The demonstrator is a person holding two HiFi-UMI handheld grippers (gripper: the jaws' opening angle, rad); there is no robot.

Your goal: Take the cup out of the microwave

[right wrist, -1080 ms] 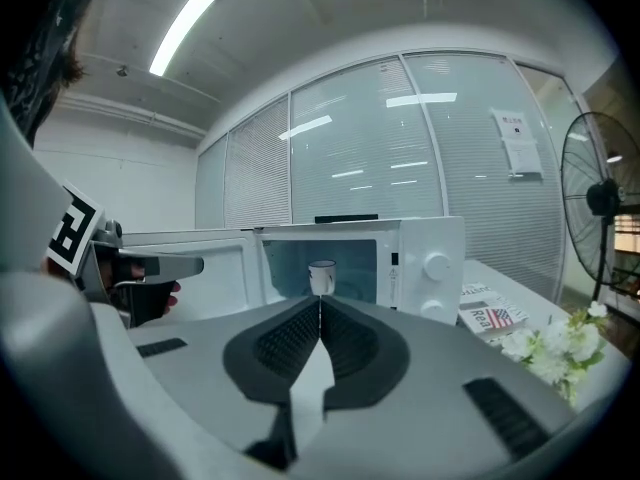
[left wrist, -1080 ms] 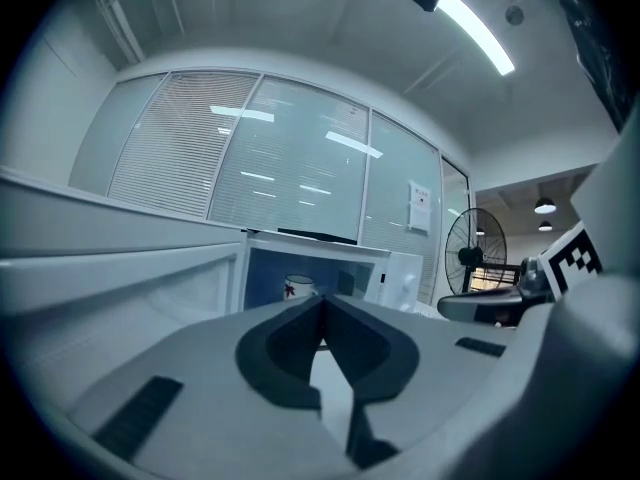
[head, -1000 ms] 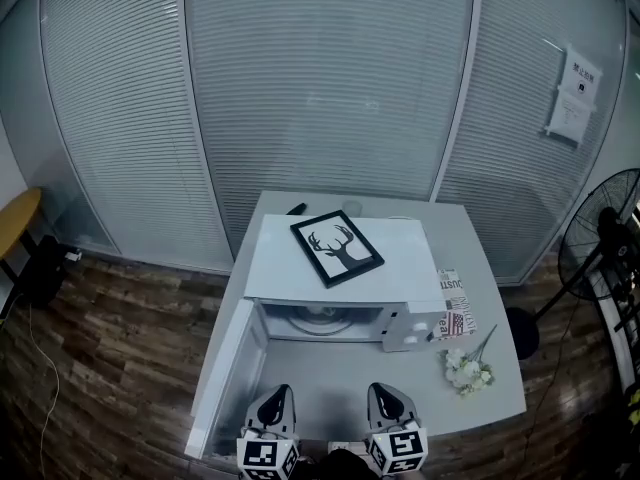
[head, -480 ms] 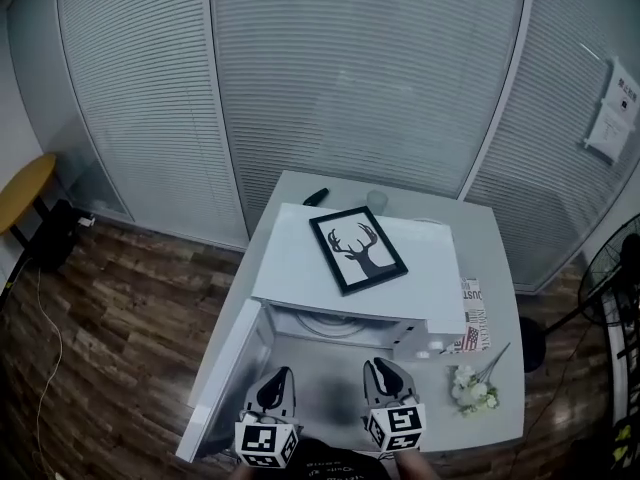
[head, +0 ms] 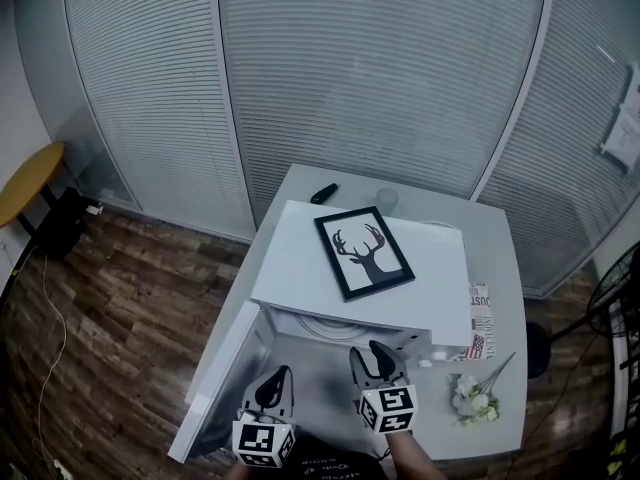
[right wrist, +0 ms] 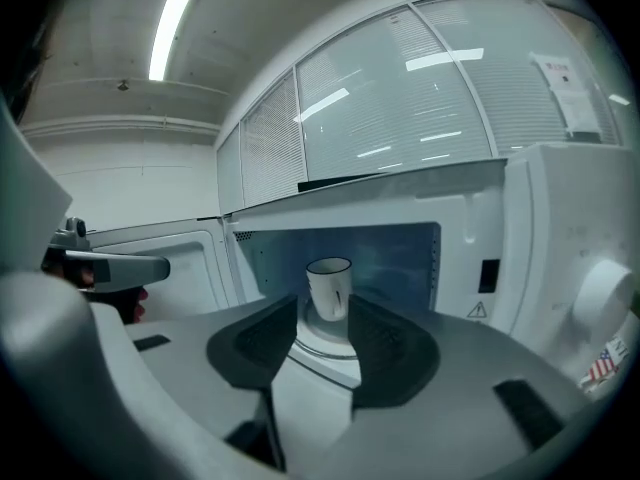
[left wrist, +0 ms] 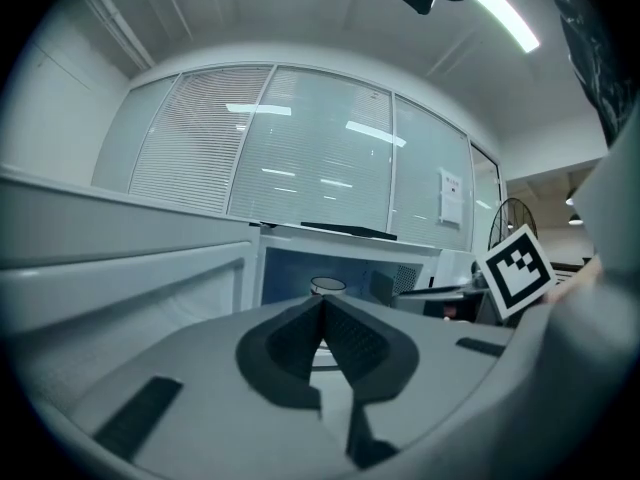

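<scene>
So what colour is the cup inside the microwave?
The cup is white; the right gripper view shows it best.

- We find the microwave (head: 295, 263) open straight ahead, its door (head: 215, 366) swung wide to our left.
- Its control panel (right wrist: 580, 268) walls our right; the cup (right wrist: 329, 286) stands mid-cavity.

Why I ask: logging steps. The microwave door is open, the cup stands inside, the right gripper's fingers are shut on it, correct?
No. The right gripper view shows the right gripper with fingers apart, just opened, nothing between them, short of the cup. Rest holds: door open, cup inside.
</scene>
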